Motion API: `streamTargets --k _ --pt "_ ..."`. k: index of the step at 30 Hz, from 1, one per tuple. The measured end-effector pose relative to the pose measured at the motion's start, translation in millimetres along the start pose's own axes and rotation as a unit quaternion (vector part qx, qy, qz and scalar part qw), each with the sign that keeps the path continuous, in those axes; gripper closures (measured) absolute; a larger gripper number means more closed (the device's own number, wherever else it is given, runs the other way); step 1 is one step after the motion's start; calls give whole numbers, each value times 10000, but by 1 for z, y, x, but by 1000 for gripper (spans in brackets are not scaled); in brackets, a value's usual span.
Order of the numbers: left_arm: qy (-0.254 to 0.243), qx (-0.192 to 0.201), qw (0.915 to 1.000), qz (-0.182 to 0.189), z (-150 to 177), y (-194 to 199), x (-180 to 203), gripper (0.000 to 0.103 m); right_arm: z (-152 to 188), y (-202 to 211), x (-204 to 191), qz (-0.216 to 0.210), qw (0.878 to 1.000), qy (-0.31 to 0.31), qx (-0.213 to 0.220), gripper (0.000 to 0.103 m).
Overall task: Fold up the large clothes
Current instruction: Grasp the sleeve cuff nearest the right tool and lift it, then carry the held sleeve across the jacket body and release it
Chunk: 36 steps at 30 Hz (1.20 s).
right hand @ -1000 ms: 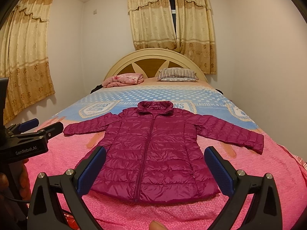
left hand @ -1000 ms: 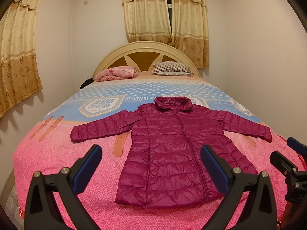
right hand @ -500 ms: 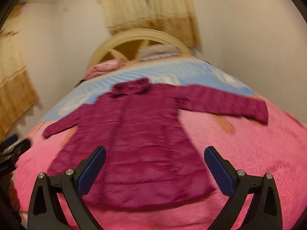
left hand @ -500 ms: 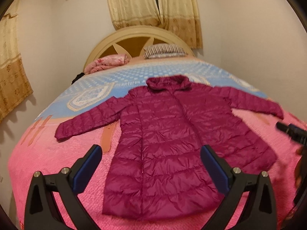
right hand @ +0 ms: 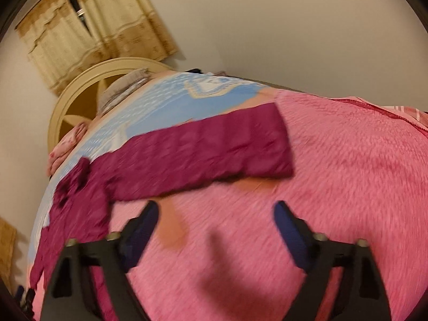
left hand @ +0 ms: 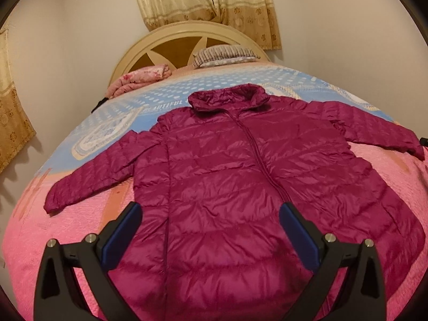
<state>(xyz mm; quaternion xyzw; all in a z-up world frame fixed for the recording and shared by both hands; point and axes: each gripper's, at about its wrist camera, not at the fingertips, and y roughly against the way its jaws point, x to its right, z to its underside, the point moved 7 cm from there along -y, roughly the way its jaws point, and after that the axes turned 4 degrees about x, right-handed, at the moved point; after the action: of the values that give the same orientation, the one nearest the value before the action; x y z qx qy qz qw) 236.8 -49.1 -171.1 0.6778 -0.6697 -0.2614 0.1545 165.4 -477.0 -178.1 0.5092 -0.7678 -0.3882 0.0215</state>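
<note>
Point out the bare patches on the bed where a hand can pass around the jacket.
Bare pink bedspread lies past the cuff of the jacket's sleeve and below it, under the open right gripper. More shows below the other sleeve. The jacket fills the middle; pillow and folded blanket crowd the headboard.

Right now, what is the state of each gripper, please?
Left gripper: open, holding nothing, over the jacket.
Right gripper: open, jaws just been closing, nothing between them, near the sleeve.

Glossy quilted jacket [left hand: 227,187], nubby bedspread [left hand: 67,230].
</note>
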Motion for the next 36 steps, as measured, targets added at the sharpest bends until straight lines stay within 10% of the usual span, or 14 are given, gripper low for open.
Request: streamTargets --k 6,12,20,36 --pt "-167 -56 9998 11 2 -12 13 0 -36 -50 35 254 9990 -357 -105 28" --pt "-195 -164 9996 -89 -2 -30 9 0 -42 -84 33 138 9987 -25 -487 74" --pt "18 -125 9999 -12 -8 -31 -1 0 -68 -60 1 517 9932 1041 42 88" --pt "513 -70 9986 85 1 -19 -38 0 -99 66 -216 -394 9361 3069 1673 90"
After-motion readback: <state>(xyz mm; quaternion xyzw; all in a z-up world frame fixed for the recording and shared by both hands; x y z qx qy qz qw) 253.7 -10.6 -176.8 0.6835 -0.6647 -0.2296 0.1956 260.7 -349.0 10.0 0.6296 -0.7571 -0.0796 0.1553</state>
